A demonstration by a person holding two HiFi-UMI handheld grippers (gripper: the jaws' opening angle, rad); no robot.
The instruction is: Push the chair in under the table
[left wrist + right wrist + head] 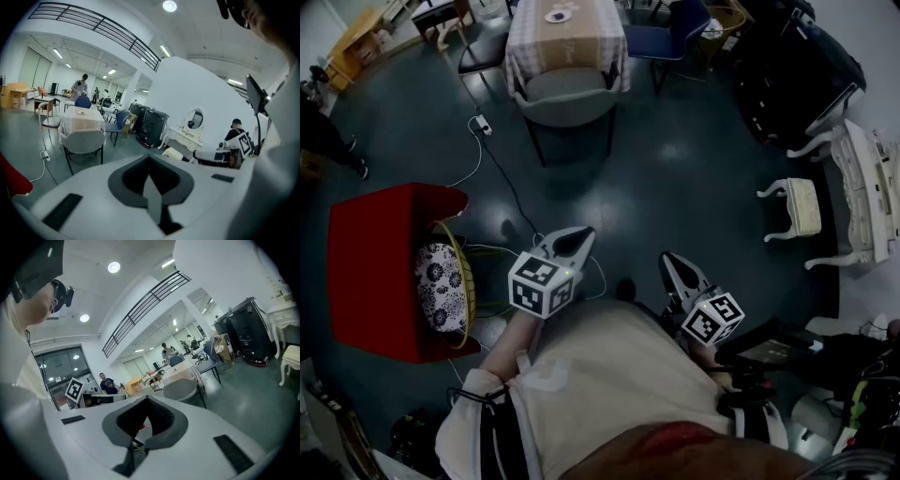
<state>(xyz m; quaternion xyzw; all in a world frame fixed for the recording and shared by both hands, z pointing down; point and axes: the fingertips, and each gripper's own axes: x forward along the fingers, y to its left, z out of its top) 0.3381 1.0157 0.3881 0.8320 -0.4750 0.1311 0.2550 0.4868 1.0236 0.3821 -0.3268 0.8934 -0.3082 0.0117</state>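
Left tongs (579,236) and right tongs (667,262): both held low and close in front of the person's torso, side by side and apart from each other. Both are clenched, jaw tips pressed together, with nothing between them. Each gripper view shows its jaws meeting in a closed seam.

Grey chair (568,97): far side of the room from the tongs, well apart, with a wide stretch of dark floor (675,178) between. No contact with either pair. The chair's rounded back faces the person and its seat points toward the tabletop (567,42). The top of the chair back meets the hem of the checked cloth in the head view. How far the seat sits under cannot be told.

Bearing: the left tongs point roughly at the chair. In the left gripper view it stands left of the jaw line; in the right gripper view it shows just above and right of the jaws.

A small plate (558,15) sits on the tabletop. A blue chair (675,37) stands at the tabletop's right side.

Surroundings: red armchair (380,272) with a patterned cushion (439,286) left of the person; a white power strip (482,125) and its cable on the floor between armchair and chair; a white stool (802,206) and white dressing table (867,187) at right.
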